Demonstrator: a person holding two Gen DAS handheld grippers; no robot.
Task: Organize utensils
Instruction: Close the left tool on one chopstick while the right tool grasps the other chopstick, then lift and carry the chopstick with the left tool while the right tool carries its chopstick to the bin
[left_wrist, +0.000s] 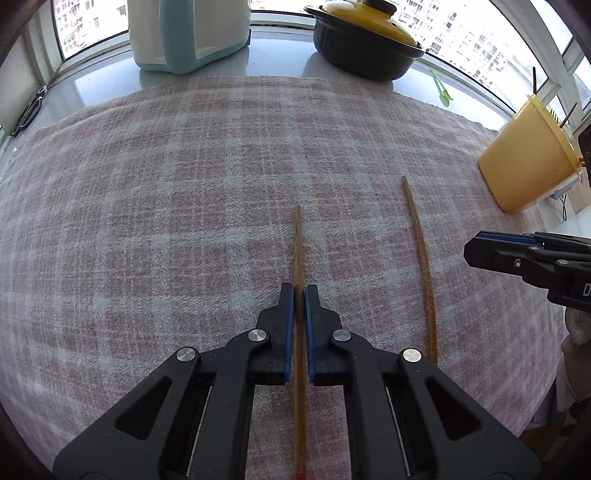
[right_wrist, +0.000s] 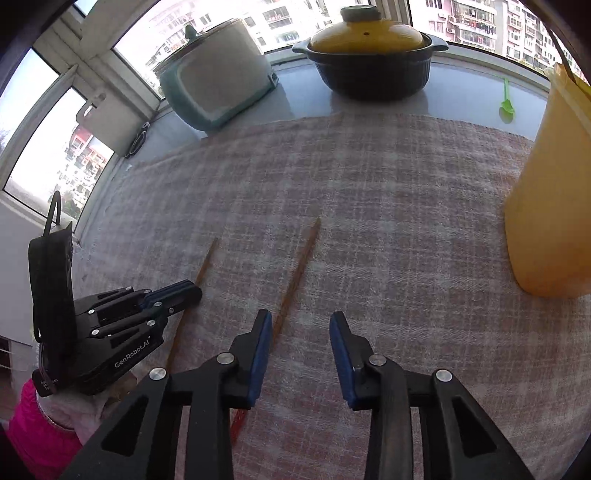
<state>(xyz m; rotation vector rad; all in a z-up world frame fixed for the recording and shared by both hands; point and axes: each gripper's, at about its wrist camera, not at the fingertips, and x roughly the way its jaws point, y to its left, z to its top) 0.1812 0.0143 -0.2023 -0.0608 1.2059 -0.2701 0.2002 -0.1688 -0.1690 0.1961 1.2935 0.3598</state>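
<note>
I am closing my left gripper (left_wrist: 299, 295) narrowly around one chopstick (left_wrist: 297, 243); my right gripper (right_wrist: 301, 325) is hanging wide. Next: lifting it toward the holder (left_wrist: 524, 158).

I am seeing a coarse woven cloth (left_wrist: 166, 192), matt and rough, in a faded pink-and-white plaid, lying over a smooth, glossy grey bench (left_wrist: 273, 55). Two chopsticks are showing a matt wooden grain: the left chopstick (left_wrist: 298, 251) and the right chopstick (left_wrist: 419, 243). The left tool (left_wrist: 299, 295) is presenting matt black plastic with bright metal pivot pins and blue rubber-like pads (left_wrist: 290, 325); the right tool (right_wrist: 301, 325) is looking the same. The utensil holder (left_wrist: 524, 158) is appearing as smooth yellow plastic. The pot (right_wrist: 373, 70) is showing a glossy dark glazed body under a glossy yellow lid (right_wrist: 365, 35). The spoon (right_wrist: 506, 105) is looking like shiny green plastic.
</note>
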